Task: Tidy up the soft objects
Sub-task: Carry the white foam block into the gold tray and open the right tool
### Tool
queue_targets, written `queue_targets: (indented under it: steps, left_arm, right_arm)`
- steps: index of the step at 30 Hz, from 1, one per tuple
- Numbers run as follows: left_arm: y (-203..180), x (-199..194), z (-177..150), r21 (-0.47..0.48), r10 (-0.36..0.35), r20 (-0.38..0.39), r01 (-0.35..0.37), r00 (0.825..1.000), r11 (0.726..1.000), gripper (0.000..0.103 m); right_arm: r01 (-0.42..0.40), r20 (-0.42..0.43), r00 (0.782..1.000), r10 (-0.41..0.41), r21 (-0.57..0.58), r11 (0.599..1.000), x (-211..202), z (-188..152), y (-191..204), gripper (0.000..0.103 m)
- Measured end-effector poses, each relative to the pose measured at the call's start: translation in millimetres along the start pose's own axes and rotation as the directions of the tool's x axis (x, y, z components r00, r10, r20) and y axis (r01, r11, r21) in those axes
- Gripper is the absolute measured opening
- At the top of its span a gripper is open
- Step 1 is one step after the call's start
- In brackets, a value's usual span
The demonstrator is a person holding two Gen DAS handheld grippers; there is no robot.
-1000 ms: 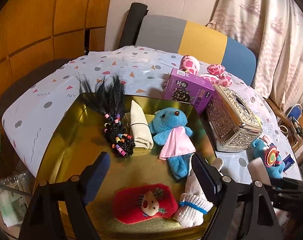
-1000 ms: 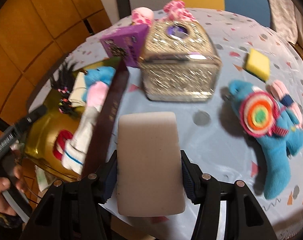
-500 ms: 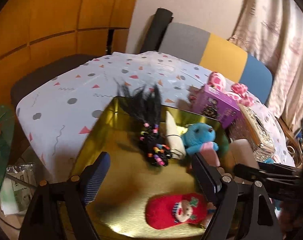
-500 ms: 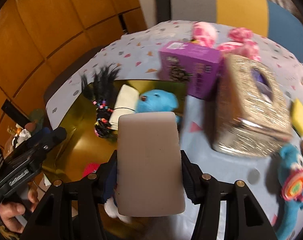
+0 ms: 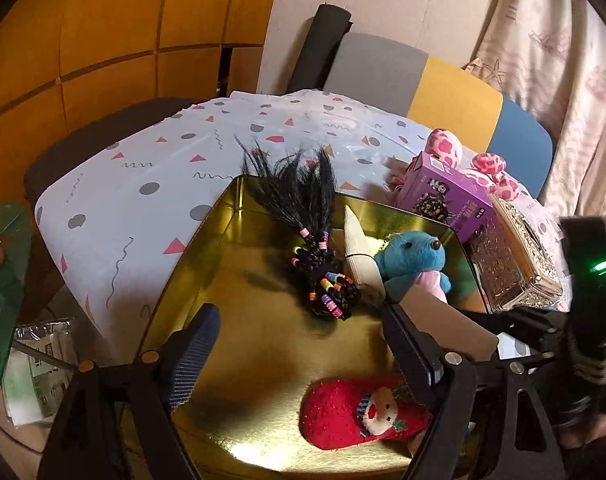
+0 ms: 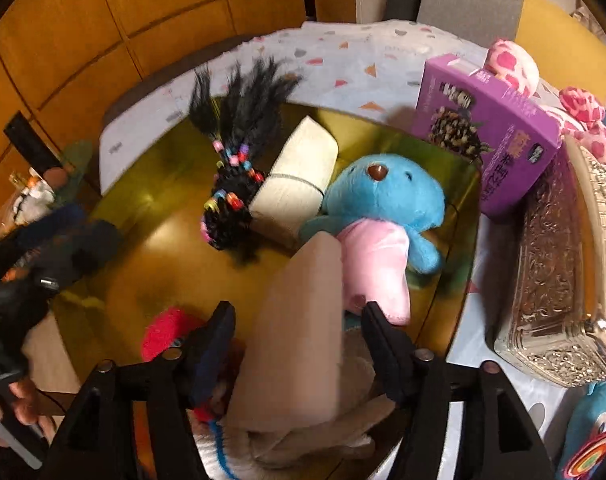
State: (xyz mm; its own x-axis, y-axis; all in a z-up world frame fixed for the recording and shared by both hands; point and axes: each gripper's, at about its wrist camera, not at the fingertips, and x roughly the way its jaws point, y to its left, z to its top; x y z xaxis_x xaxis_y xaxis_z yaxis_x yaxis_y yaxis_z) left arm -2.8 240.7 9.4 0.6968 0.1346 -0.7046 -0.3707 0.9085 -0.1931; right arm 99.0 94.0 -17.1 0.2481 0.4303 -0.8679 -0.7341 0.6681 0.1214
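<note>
Bear, roll, braids in tray, box behind tray.

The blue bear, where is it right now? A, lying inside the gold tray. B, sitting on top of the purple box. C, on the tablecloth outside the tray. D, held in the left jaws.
A: the blue bear lies inside the gold tray, beside the cream roll, with the purple box standing outside the tray's rim.

This looks like a room in a home. A table has a cloth with small coloured shapes, a padded chair stands behind it, a patterned curtain hangs at the right, and wooden wall panels cover the left.
</note>
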Motion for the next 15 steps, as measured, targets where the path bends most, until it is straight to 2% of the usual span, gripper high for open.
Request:
queue_targets:
  steps: [3, 15]
  left_arm:
    - [-2.3, 0.7, -0.7, 0.004, -0.005, -0.004, 0.005, 1.000, 1.000, 0.084]
    - [-24.1, -8.6, -2.6, 0.067, -0.042, 0.011, 0.041, 0.999, 0.997, 0.084]
  right_arm:
    - [-0.001, 0.059, 0.998, 0.001, 0.000, 1.000, -19.4, -1.4, -2.6, 0.073]
    - [0.170, 0.167, 0.971, -0.171, 0.019, 0.985, -74.7, -24.7, -30.0, 0.073]
